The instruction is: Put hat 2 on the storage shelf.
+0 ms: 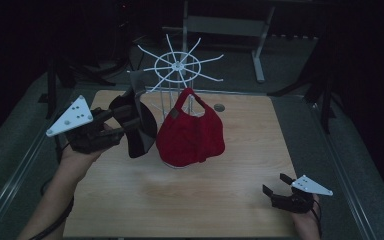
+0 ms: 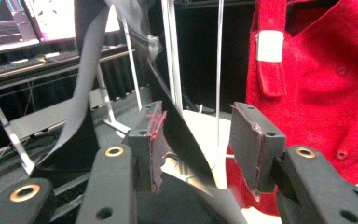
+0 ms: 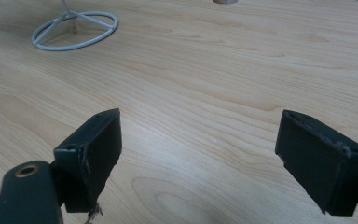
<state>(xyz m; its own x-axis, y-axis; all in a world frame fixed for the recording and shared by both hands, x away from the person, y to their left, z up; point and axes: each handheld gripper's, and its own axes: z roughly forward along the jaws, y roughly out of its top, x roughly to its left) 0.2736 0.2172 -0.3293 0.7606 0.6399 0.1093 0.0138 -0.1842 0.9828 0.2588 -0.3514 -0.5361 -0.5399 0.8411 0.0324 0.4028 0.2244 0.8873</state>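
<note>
A white wire rack (image 1: 177, 65) with spokes stands at the back of the wooden table (image 1: 180, 200). From one spoke a red felt bag (image 1: 190, 132) hangs by its handle. A black bag (image 1: 142, 130) hangs to its left. My left gripper (image 1: 130, 112) is raised at the black bag. In the left gripper view this gripper (image 2: 196, 140) is open, with the black bag's (image 2: 86, 70) edge running between the jaws and lying against the left pad (image 2: 156, 144). The red bag (image 2: 317, 93) hangs just right of them. My right gripper (image 1: 275, 185) rests low near the table's front right, open (image 3: 198, 149) and empty.
The rack's ring base (image 3: 74, 30) sits on the table (image 3: 214, 70) ahead of the right gripper. A small round hole (image 1: 219, 107) lies right of the rack. A grey metal frame (image 1: 225, 25) stands beyond the table. Monitors (image 2: 9, 23) sit in the background.
</note>
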